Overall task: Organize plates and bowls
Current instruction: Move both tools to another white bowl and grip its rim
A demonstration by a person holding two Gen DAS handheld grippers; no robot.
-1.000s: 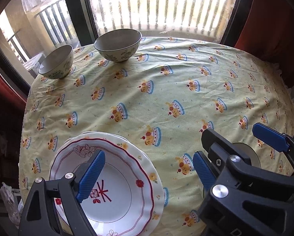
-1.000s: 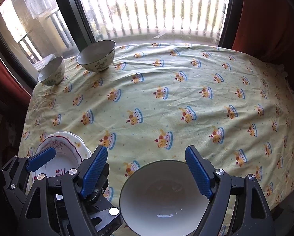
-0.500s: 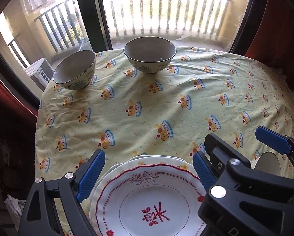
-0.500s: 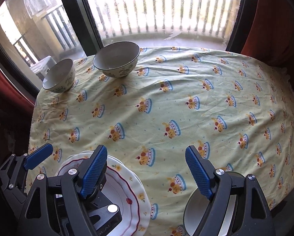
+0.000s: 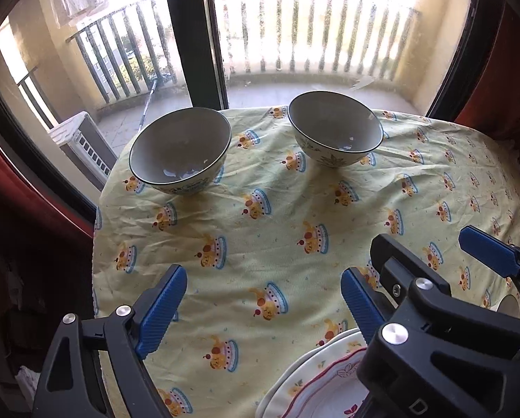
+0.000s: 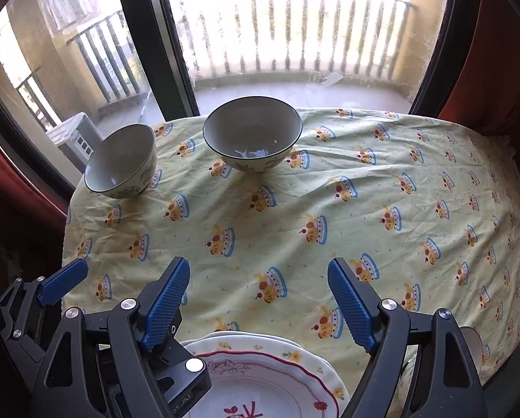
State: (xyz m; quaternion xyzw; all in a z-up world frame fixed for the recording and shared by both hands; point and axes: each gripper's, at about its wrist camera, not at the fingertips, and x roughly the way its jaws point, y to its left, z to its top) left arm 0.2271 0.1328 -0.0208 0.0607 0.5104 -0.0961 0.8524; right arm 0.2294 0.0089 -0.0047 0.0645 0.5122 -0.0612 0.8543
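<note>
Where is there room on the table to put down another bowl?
The big free patch is the tablecloth between the two far bowls and the plate stack, running out to the right edge. It is crowded at the far left, where the small bowl and big bowl stand, and up front by the plates and both open grippers.

Each hand-held gripper, left (image 5: 263, 308) and right (image 6: 258, 301), has a black plastic frame with triangular cut-outs, round silver screw heads at the pivots, and two fingers (image 5: 160, 310) faced with ribbed blue pads (image 6: 352, 304). Faint embossed lettering marks the black housing.
</note>
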